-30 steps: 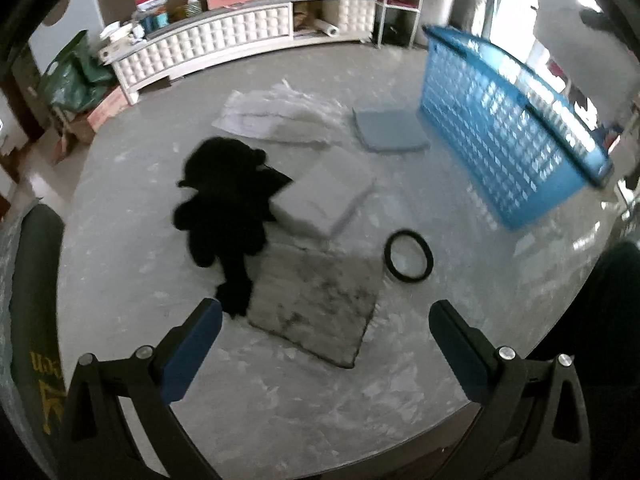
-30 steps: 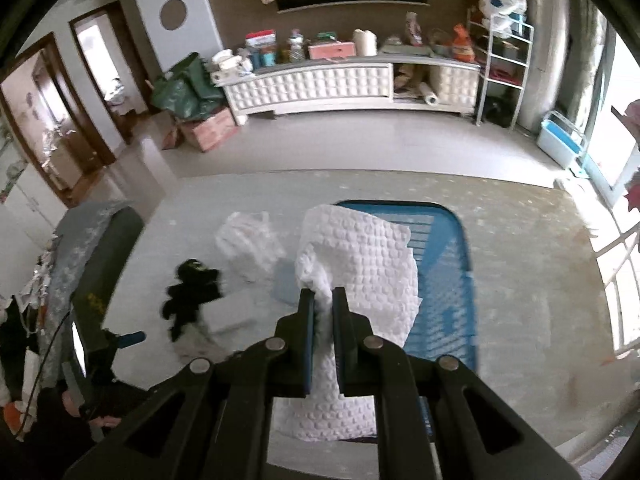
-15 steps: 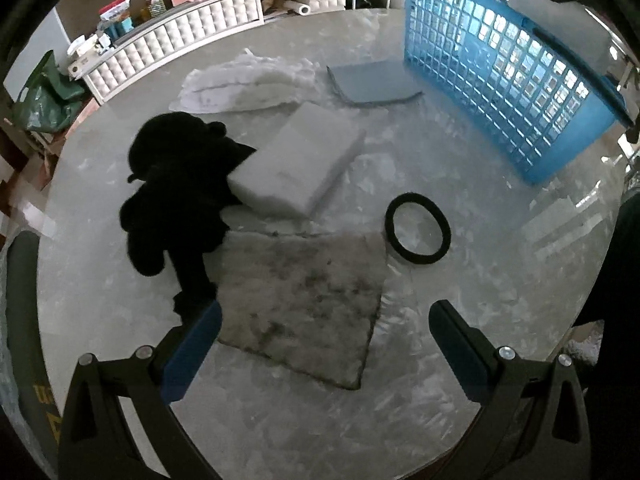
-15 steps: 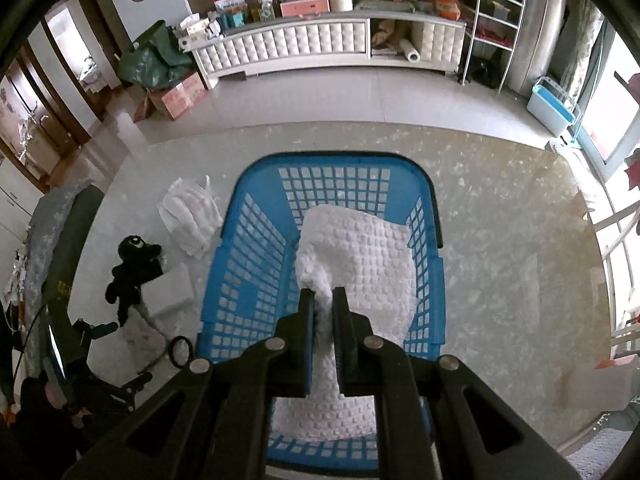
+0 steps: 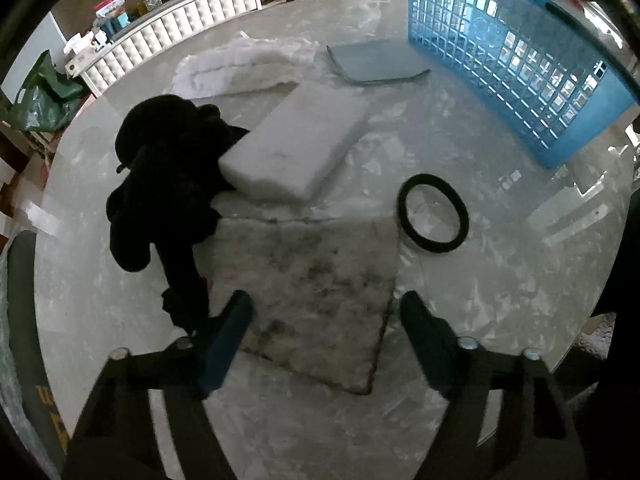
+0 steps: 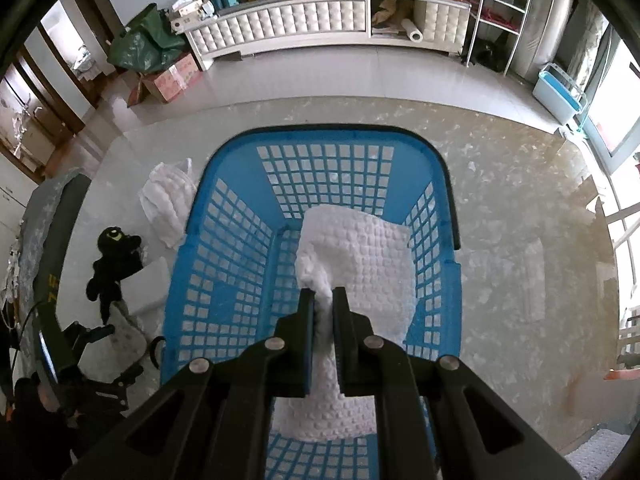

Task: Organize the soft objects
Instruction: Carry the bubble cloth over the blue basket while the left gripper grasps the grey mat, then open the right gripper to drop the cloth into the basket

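Note:
My right gripper [image 6: 323, 296] is shut on a white bumpy cloth [image 6: 360, 264] that hangs down inside the blue basket [image 6: 240, 224]. My left gripper [image 5: 326, 308] is open, low over a grey speckled mat [image 5: 312, 292] on the marble table. A black plush toy [image 5: 168, 184] lies left of the mat, its leg beside my left finger. A white foam block [image 5: 296, 152] rests against the toy. A black ring [image 5: 432, 212], a grey-blue pad [image 5: 372, 60] and a crumpled white cloth [image 5: 240, 64] lie further off. The basket [image 5: 516, 64] stands at the far right.
The round marble table [image 6: 512, 216] ends near my left gripper [image 5: 280, 432]. A white cabinet [image 6: 304, 20] and wire shelf [image 6: 496, 8] stand along the far wall. A green bag [image 6: 144, 48] and boxes sit on the floor.
My left gripper has come down closer to the grey mat and its fingers have narrowed. My right gripper has lowered the white cloth deeper into the basket.

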A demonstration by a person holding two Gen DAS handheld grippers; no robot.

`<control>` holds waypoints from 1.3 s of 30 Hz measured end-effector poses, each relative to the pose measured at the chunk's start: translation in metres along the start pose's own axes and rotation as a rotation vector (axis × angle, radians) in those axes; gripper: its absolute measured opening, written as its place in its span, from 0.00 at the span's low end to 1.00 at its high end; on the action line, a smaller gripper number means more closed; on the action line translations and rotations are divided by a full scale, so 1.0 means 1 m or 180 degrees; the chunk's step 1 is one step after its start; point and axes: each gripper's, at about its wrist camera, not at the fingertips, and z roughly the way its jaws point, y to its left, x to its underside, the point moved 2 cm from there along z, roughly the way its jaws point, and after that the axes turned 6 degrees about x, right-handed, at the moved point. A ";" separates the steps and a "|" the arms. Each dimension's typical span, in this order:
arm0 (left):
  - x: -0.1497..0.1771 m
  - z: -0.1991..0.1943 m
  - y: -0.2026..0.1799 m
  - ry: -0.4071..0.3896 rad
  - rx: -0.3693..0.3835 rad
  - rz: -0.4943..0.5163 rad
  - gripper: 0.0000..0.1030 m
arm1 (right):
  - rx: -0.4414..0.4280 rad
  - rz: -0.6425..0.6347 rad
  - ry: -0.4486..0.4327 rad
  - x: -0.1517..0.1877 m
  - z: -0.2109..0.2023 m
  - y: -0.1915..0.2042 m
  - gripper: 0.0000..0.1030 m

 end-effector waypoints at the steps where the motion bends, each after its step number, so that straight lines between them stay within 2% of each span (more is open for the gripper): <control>1: 0.000 -0.001 -0.001 -0.0009 0.0006 0.0006 0.62 | -0.0005 0.0001 0.0029 -0.001 0.004 -0.001 0.08; 5: 0.002 -0.006 -0.006 -0.0026 -0.0014 -0.0031 0.50 | 0.0036 -0.0028 0.0151 -0.004 0.020 0.002 0.08; 7: 0.003 -0.008 -0.009 -0.0040 -0.0017 -0.0023 0.29 | 0.0101 -0.0058 0.0224 -0.007 0.030 0.004 0.08; 9: 0.006 -0.012 -0.010 -0.0064 -0.0042 -0.0014 0.21 | 0.0151 -0.0095 0.0309 -0.010 0.041 0.008 0.08; 11: 0.009 -0.015 -0.008 -0.0098 -0.0115 -0.0071 0.20 | 0.0174 -0.0147 0.0386 -0.014 0.053 0.014 0.08; 16: 0.015 -0.021 -0.001 -0.0159 -0.0027 -0.0175 0.14 | 0.0204 -0.0230 0.0577 -0.021 0.084 0.023 0.08; 23: 0.015 -0.020 0.011 -0.0188 0.0114 -0.0376 0.13 | 0.0117 -0.0273 0.0685 -0.022 0.099 0.029 0.14; 25: 0.015 -0.021 0.011 -0.0204 0.0125 -0.0384 0.13 | 0.0099 -0.0290 0.0650 -0.022 0.096 0.027 0.21; 27: 0.016 -0.023 0.011 -0.0218 0.0130 -0.0387 0.13 | 0.0139 -0.0292 0.0628 -0.022 0.093 0.021 0.47; 31: 0.013 -0.028 0.012 -0.0261 0.0164 -0.0415 0.13 | 0.0046 -0.0212 0.0584 -0.023 0.080 0.004 0.55; 35: 0.015 -0.040 0.012 -0.0305 0.0208 -0.0494 0.13 | 0.0226 -0.0242 0.0386 -0.021 0.053 -0.011 0.72; 39: 0.018 -0.056 0.009 -0.0375 0.0316 -0.0614 0.13 | 0.0160 -0.0177 0.0200 -0.010 0.022 -0.020 0.88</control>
